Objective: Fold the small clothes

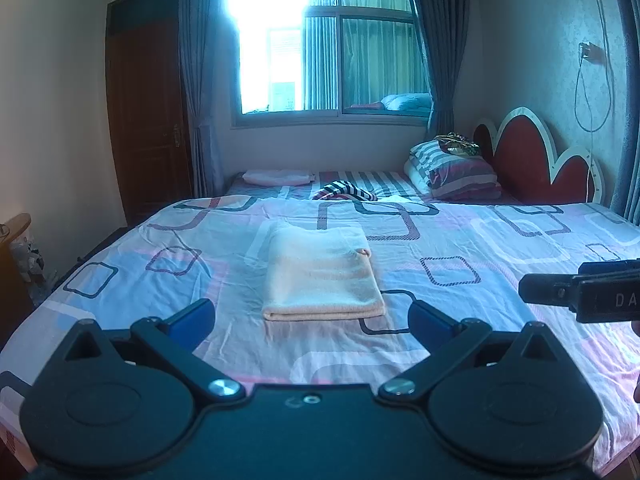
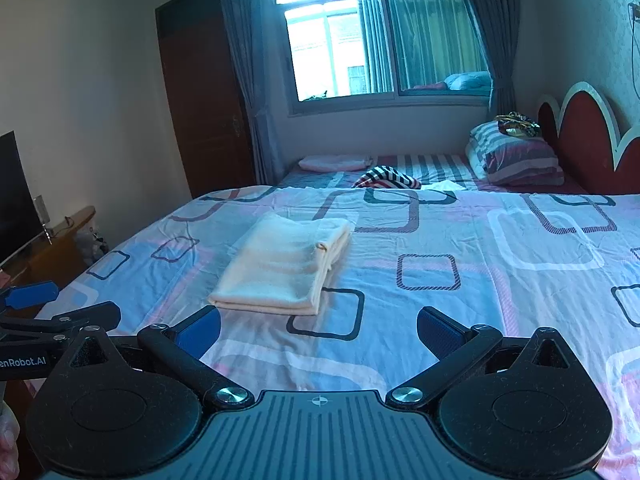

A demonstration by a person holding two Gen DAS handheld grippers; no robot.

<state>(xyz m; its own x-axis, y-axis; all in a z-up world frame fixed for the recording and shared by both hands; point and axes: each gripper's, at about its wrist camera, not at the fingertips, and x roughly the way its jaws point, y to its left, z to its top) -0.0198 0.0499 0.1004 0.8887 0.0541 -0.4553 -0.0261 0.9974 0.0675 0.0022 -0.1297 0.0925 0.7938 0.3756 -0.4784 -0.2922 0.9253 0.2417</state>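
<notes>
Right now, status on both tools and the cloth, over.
Left tool open, empty. Right tool open, empty. Peach cloth folded flat on bedsheet, untouched. Nothing in the way.

A folded cream cloth lies on the patterned bed, at eleven o'clock from the right gripper's spread fingers.

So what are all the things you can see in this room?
Folded cream cloth: one, cream, middle of the bed.
Patterned bedsheet: one, pink and blue with squares, covering the bed.
Striped pillows: a stack, grey, white and maroon, far right by the headboard.
Red scalloped headboard: one, red with white edge, right wall.
Window: one, far wall, grey curtains.
Brown wooden door: one, left.
Left hand-held gripper: one, black with blue pads, open.
Right hand-held gripper: one, same, open.
</notes>
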